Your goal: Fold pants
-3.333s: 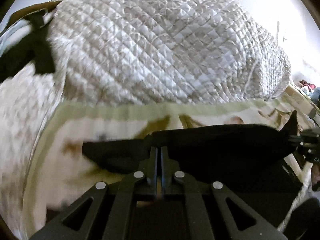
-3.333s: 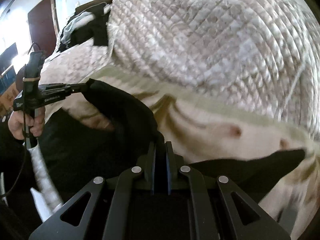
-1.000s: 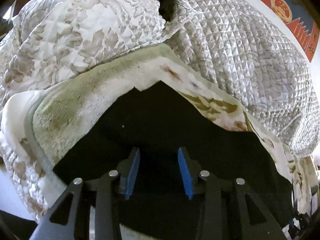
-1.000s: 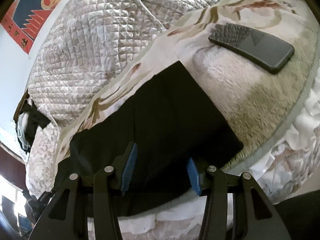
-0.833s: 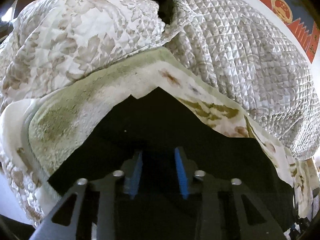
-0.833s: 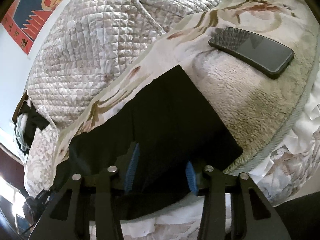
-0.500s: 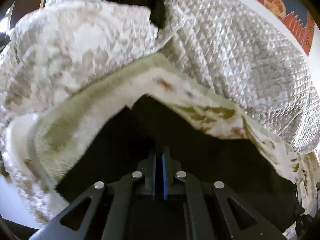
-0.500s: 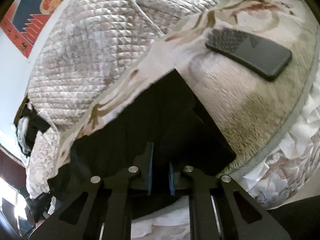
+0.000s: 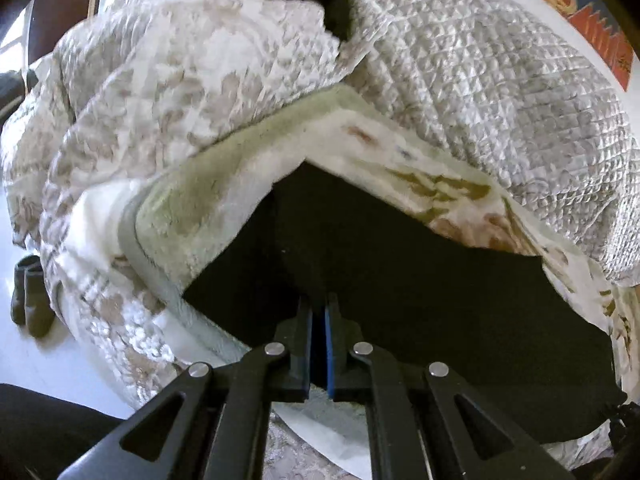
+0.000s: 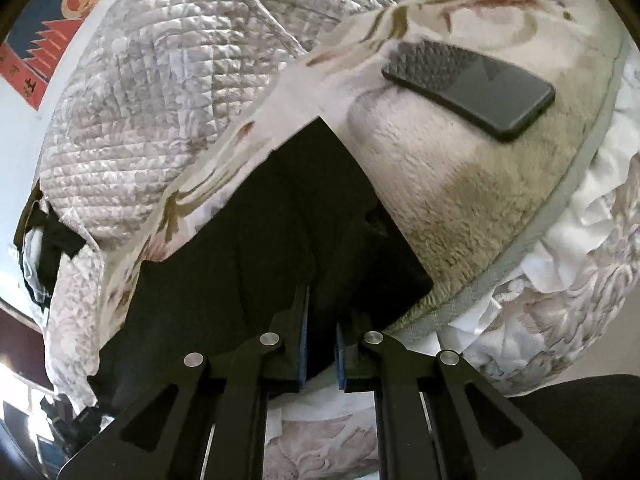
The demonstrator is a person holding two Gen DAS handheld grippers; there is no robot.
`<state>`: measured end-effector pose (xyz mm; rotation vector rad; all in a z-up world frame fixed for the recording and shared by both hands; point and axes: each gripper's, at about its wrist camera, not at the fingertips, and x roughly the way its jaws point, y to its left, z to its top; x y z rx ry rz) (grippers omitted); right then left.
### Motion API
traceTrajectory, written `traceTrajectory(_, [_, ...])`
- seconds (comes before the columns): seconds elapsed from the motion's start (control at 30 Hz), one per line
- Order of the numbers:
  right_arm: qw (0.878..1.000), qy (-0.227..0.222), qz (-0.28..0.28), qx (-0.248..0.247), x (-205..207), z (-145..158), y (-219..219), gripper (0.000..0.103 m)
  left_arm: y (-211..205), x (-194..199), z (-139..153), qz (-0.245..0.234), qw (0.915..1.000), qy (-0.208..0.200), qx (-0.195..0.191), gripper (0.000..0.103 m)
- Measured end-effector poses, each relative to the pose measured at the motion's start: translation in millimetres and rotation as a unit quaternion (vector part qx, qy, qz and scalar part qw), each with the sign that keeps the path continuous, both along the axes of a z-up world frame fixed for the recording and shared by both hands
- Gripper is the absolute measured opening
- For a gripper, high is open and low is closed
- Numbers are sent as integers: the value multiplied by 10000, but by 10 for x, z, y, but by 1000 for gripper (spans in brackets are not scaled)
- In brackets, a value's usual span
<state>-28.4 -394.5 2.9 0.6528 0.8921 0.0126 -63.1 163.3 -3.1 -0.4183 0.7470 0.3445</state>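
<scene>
Bright daylight is shining on the quilt [image 9: 500, 92], making it gleam white. The black pants [image 10: 280, 240] are showing as a dark patch with no detail. Both pictures are bending at the edges, and the left view is looking a little blurry.

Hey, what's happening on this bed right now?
A person is folding black pants on a fluffy blanket using two hand-held grippers. The left gripper and the right gripper are each clamped on the near edge of the pants, one toward each end. A phone lies on the blanket beyond the pants.
</scene>
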Motion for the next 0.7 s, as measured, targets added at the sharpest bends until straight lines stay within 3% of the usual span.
traceTrajectory(0.07, [10000,-14,11,-5,-15,7,-9,10,-8,-7,44,-21,10000,-48,-7,7])
traceTrajectory(0.17, [9998,163,35,-55,-9,-34,-14,13,40,-19,12,170,9996,206,18,12])
traceTrajectory(0.23, [9993,81,-117,-352,-89,74,-41,23,106,-91,49,367,9991,229,44,15])
traceTrajectory(0.33, [9955,-164,-375,-853,-180,280,-75,24,188,-239,180,810,9961,73,335,16])
traceTrajectory(0.37, [9936,-230,-457,-1010,-196,336,-82,24,227,-273,218,871,9956,-30,334,22])
traceTrajectory(0.47, [9893,-417,-572,-1272,-201,436,-68,24,290,-275,283,940,9947,-160,379,39])
traceTrajectory(0.7, [9821,-640,-630,-1654,-199,513,18,24,395,-97,118,590,9982,-114,-69,46])
